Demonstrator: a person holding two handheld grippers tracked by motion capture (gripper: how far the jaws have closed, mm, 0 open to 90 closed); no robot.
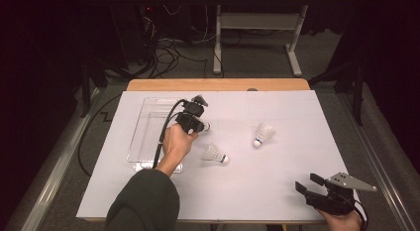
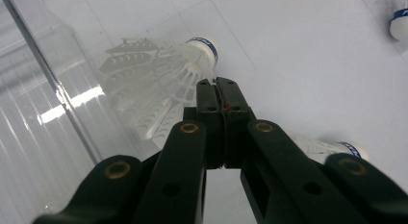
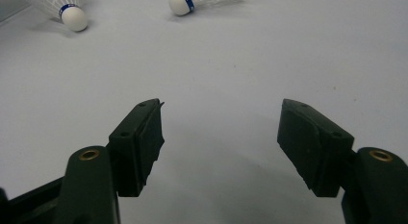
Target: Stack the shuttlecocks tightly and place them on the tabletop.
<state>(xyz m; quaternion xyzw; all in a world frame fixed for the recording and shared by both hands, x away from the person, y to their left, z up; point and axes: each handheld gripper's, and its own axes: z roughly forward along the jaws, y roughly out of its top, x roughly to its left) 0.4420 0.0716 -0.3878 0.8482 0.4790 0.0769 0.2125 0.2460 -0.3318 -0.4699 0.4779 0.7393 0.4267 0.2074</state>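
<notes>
shuttlecock [image 2: 159, 75] held at its skirt edge in closed left gripper [image 2: 217, 87], centre-left beside clear tray [image 1: 143, 129] | right gripper [image 3: 221, 137] wide open, lower right | judged light, fragile feathers; gripped best near cork

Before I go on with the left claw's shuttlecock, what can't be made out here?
- Left claw on shuttlecock: left gripper view; jaws hide where they pinch.
- Same shuttlecock, high view: claw and hand cover it.
- Tray: high view; contents unclear through clear plastic.
</notes>
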